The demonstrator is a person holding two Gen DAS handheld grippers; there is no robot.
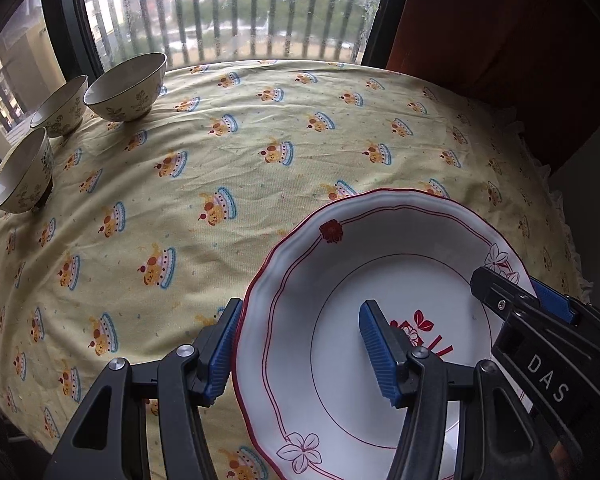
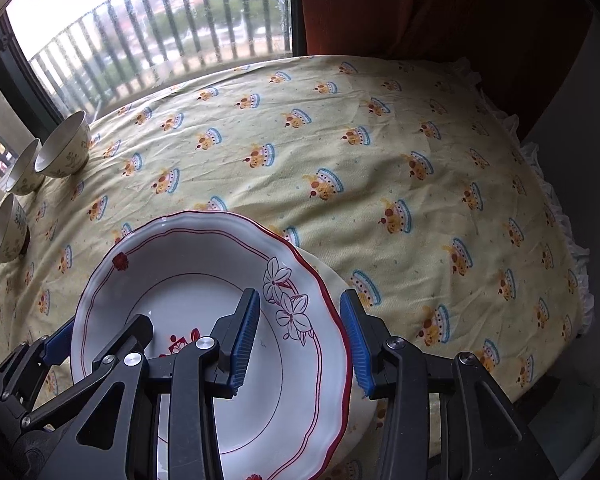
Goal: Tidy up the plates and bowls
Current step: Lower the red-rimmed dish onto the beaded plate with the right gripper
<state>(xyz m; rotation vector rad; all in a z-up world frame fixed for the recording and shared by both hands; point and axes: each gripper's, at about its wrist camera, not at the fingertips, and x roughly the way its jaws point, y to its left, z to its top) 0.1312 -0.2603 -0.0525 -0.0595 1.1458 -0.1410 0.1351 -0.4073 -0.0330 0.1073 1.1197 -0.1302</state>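
I have both tongs on one plate (image 1: 364, 276), white with a scalloped red rim and red flower marks, at the near side of the worktop (image 1: 260, 128), which is covered by a yellow printed cloth.

Left tongs (image 1: 300, 354): straddling the plate's left rim. Outer blue pad sits at the rim's outside edge, inner pad over the plate's well. Partly spread; I cannot tell whether the pads actually press the rim.

Right tongs (image 2: 300, 344): straddling the plate's right rim, one pad over the inside, the other beyond the red edge. Also partly spread; contact with the rim is again not clear from either view.

In the right wrist view the plate (image 2: 204, 280) has a pale edge showing beneath its right side, possibly a second plate under it; I cannot say for sure.

Three cream bowls with a leaf pattern stand at the far left corner of the worktop, near the window (image 1: 236, 8): large bowl (image 1: 126, 88), middle bowl (image 1: 60, 106), nearest bowl (image 1: 22, 172). All upright, close together, well apart from the plate.

A dark red curtain (image 1: 500, 40) hangs at the far right.
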